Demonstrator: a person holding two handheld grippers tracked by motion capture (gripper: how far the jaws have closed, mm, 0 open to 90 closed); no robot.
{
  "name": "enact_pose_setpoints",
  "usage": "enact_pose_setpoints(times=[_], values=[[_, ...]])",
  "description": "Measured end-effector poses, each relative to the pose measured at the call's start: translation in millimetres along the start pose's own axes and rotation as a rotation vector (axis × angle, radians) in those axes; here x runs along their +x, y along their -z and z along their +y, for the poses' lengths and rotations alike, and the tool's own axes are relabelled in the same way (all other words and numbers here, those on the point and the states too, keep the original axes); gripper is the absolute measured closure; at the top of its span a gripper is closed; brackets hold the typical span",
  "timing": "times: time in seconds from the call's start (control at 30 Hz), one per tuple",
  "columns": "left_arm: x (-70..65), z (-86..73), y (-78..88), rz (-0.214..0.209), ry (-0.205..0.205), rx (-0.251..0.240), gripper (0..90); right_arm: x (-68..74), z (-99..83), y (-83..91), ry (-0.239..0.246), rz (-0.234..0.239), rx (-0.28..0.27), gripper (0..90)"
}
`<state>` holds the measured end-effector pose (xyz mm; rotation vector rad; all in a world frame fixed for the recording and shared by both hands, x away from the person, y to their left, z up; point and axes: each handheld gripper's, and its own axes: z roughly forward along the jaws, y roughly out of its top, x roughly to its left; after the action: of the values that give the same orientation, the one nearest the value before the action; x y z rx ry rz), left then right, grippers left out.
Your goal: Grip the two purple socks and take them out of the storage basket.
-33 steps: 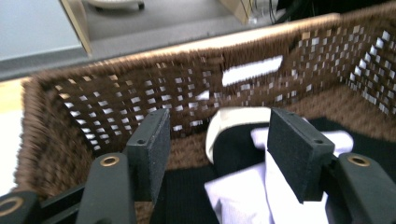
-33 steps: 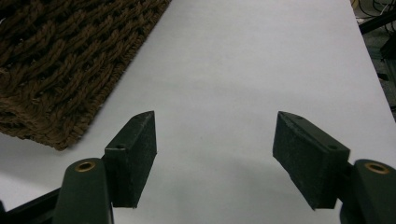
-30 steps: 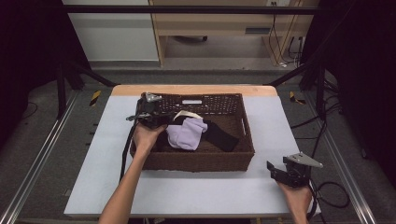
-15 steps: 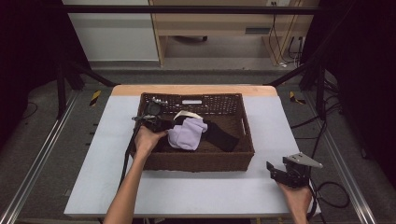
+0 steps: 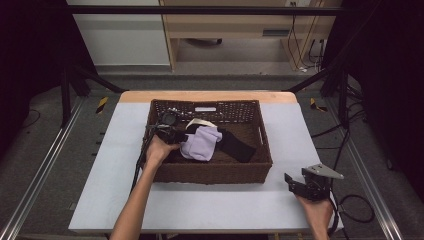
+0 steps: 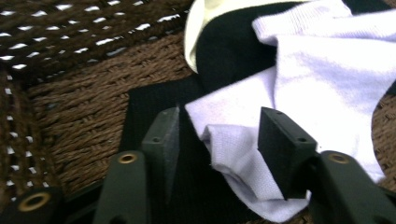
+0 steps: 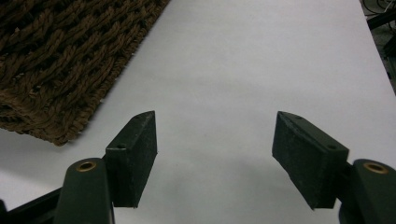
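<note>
L gripper [image 6: 218,140] moved into basket [image 5: 210,172], fingers straddling lilac sock [image 6: 299,88].

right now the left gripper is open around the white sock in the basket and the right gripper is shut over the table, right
Not quite: the right gripper is open, its jaws wide apart over the table in the right gripper view. The left gripper is open around the white sock in the basket.
</note>
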<state>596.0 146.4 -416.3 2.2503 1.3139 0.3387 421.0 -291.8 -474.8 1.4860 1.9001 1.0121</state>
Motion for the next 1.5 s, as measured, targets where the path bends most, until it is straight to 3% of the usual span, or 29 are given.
enact_pose_setpoints(times=[0.13, 0.2, 0.3, 0.37, 0.47, 0.5, 0.53, 0.57, 0.63, 0.67, 0.8, 0.83, 0.97, 1.27, 1.5], values=[[0.4, -0.3, -2.3, -0.038, -0.001, 0.025, 66.9, -0.8, -0.1, 0.0, 0.002, -0.006, -0.004, 31.3], [1.6, -0.4, -1.6, -0.072, 0.011, 0.041, 80.4, -0.9, -0.2, 0.3, 0.004, -0.005, -0.003, 31.6], [0.5, -1.0, 1.3, -0.114, -0.001, 0.031, 84.7, -0.3, -0.4, 0.5, 0.008, -0.004, -0.005, 32.3], [-0.8, -1.2, 3.1, -0.106, -0.009, 0.015, 85.0, 0.0, -0.5, 0.5, 0.009, -0.004, -0.004, 32.4], [-3.9, -1.6, 12.0, -0.091, -0.029, -0.067, 85.1, -0.1, -0.7, 0.2, 0.016, -0.006, -0.002, 32.5], [-6.1, -2.3, 20.1, -0.077, -0.045, -0.141, 85.3, -0.3, -0.6, 0.3, 0.014, -0.007, -0.001, 32.5], [-6.1, -2.3, 20.1, -0.077, -0.045, -0.141, 85.3, -0.3, -0.6, 0.3, 0.014, -0.007, -0.001, 32.5], [-7.9, -3.2, 28.8, -0.058, -0.064, -0.210, 85.4, -0.5, -0.8, 0.4, 0.012, -0.008, -0.002, 32.6], [-9.9, -3.4, 36.2, -0.038, -0.077, -0.273, 85.4, -0.7, -0.6, 0.1, 0.011, -0.008, 0.000, 32.5], [-9.9, -3.4, 36.2, -0.038, -0.077, -0.273, 85.4, -0.7, -0.6, 0.1, 0.011, -0.008, 0.000, 32.5], [-12.2, -5.1, 55.4, -0.034, -0.082, -0.439, 85.5, -0.5, -0.9, 0.4, 0.015, -0.011, 0.000, 32.6], [-12.2, -5.1, 55.4, -0.034, -0.082, -0.439, 85.5, -0.5, -0.9, 0.4, 0.015, -0.011, 0.000, 32.6], [-16.7, -7.2, 74.8, -0.039, -0.081, -0.563, 85.5, -0.8, -0.8, 0.1, 0.013, -0.010, 0.000, 32.6], [-12.6, -12.7, 115.3, -0.052, -0.058, -0.698, 85.5, -1.0, -0.9, 0.2, 0.018, -0.014, 0.001, 32.6], [-15.0, -15.4, 139.1, -0.077, -0.052, -0.762, 85.5, -1.0, -0.8, 1.3, 0.009, -0.011, -0.002, 32.6]])
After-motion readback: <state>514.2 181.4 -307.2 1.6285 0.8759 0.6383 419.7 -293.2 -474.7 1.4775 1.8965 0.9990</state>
